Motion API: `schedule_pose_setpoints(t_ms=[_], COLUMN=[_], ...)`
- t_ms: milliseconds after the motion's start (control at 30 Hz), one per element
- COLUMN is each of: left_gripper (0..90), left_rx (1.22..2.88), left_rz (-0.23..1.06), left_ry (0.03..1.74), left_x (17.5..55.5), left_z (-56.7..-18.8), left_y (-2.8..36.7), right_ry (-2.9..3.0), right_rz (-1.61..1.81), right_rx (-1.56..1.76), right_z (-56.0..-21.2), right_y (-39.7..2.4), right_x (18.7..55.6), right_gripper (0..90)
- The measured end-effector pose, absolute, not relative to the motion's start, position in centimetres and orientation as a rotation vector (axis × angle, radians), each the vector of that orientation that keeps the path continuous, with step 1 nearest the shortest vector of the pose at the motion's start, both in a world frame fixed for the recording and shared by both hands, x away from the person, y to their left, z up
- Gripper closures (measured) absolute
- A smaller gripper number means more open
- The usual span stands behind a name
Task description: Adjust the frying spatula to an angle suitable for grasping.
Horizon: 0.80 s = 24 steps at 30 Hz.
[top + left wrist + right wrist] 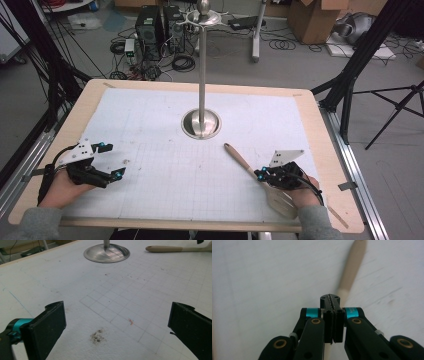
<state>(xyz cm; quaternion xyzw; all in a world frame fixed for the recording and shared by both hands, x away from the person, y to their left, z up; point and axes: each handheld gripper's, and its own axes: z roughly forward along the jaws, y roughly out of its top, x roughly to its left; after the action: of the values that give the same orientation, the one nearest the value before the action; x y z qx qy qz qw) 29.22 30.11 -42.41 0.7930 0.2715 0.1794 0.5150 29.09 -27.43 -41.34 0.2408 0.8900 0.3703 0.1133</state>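
Step in hand looks like the pick-up of the wooden spatula [255,172], probably to hang it on the metal stand [202,65] at table centre. That is my read, judged from the hooks at the stand's top.

Spatula lies on the white grid mat [165,170], at the person's right. Handle points up-left toward the stand base [201,124]; slotted blade sits near the table's front edge, by the right hand. In the left gripper view the handle end [162,249] lies level on the mat, just right of the base [106,253] and apart from it.

Right gripper [265,175]: jaws fully together around the spatula's neck where handle meets blade. The right gripper view shows the 2 pads [327,315] meeting with almost no gap, and the pale handle [352,267] running on past them. So it is clamped on the spatula. Whether the spatula is lifted off the mat, I cannot tell.

Left gripper [112,160]: jaws wide apart, nothing between them, hovering low over bare mat at the left side. In its own view both pads [47,327] stand clear of everything.

Next move calls for a clean lift, then turning the handle end up to a hook. The grip is far from the handle end, so expect the spatula to pivot in the pads. The left gripper is free to steady it.
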Motion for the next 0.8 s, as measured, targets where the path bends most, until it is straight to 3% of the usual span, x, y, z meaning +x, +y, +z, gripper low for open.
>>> schedule_pose_setpoints(t_ms=[433, 800], left_gripper=[2.0, 2.0], left_rx=[1.909, 1.906], left_rz=[0.445, 0.451], left_ry=[0.669, 0.675], left_x=[28.6, 28.4], left_z=[-42.5, -42.5], left_y=[30.8, 31.0], right_ry=[2.564, 2.640], right_rz=[0.938, 0.949], right_rx=[0.897, 0.783], right_z=[-42.8, -43.0], right_y=[-24.9, -23.9], right_x=[33.6, 33.9], right_gripper=[90.0, 90.0])
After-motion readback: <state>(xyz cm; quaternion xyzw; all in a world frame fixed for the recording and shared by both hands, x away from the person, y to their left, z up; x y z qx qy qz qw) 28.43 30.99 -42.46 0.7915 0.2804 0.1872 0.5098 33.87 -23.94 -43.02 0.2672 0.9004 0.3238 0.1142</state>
